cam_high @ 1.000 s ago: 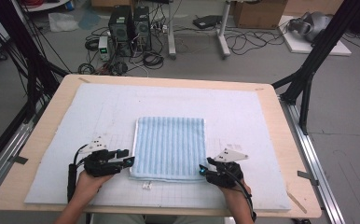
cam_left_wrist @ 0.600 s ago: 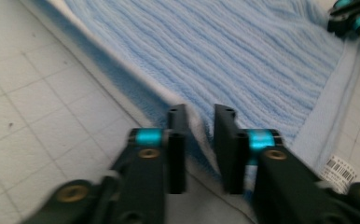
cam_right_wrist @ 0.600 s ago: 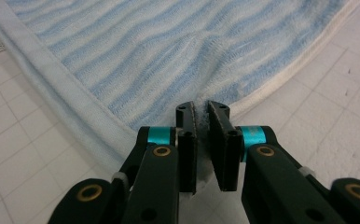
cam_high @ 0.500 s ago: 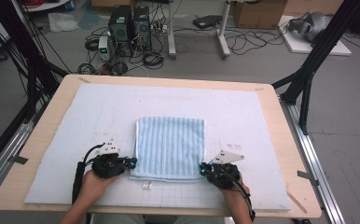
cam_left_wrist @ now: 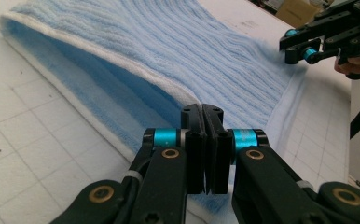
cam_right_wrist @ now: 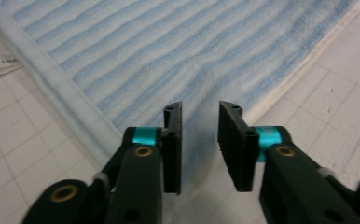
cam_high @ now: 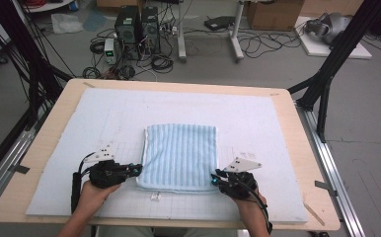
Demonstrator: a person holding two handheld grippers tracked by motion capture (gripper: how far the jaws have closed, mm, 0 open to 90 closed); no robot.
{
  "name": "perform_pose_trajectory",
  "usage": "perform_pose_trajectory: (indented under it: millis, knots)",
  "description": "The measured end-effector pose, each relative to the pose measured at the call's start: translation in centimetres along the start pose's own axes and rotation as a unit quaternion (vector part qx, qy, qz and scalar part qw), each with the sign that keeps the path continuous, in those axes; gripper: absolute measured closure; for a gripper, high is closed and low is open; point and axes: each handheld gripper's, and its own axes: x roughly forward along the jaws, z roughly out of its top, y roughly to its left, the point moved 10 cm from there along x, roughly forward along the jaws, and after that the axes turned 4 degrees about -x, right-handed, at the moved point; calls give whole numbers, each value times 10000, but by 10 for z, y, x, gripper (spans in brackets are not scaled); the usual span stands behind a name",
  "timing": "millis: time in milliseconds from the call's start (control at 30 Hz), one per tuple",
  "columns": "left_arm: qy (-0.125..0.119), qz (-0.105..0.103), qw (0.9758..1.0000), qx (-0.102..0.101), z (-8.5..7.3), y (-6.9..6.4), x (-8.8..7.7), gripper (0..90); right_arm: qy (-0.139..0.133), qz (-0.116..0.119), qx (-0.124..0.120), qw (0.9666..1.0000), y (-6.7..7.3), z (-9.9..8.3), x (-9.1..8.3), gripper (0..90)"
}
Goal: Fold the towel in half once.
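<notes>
A folded towel (cam_high: 181, 155) with light blue and white stripes lies on the white gridded mat (cam_high: 80, 123). My left gripper (cam_high: 138, 169) is at the towel's near left corner. In the left gripper view its jaws (cam_left_wrist: 202, 109) are pressed together on the white edge of the towel's (cam_left_wrist: 215, 51) upper layer, which is lifted off the layer below. My right gripper (cam_high: 215, 177) is at the near right corner. In the right gripper view it (cam_right_wrist: 200, 109) has a gap between the jaws, which have just been opening over the towel (cam_right_wrist: 169, 56) without pressing on it. The right gripper (cam_left_wrist: 304, 46) also appears far off in the left gripper view.
The mat covers most of the wooden table (cam_high: 40, 148). A small white label (cam_high: 155, 196) lies just in front of the towel's near edge, and it (cam_right_wrist: 1, 63) also shows in the right gripper view. Computers, cables and black frame legs stand on the floor beyond the table.
The left gripper has slid right to the towel's near left corner and shut there. The right gripper has edged in towards the near right corner.
</notes>
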Motion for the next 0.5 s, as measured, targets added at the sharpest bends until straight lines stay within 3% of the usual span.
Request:
perform_pose_trajectory:
  millis: [100, 200, 300, 433, 500]
  knots:
    - [12, -27, 10000, -16, -2, -1, 2, 874, 61, 36, 38, 10000, -1, -3, 2, 712]
    - [5, -19, 10000, -41, -3, 0, 2, 874, 375, 75, -5, 9993, 1, -12, 9, 736]
    - [-15, 0, 10000, -53, -3, 1, 1, 874, 315, 125, 32, 9994, 1, -12, 9, 863]
    - [-68, 6, 10000, -61, -1, 2, -1, 874, 268, 65, -122, 9995, 2, -9, 7, 880]
    - [-109, -15, 9999, -44, 0, 2, -2, 874, 160, 56, -88, 9998, 1, -7, 4, 880]
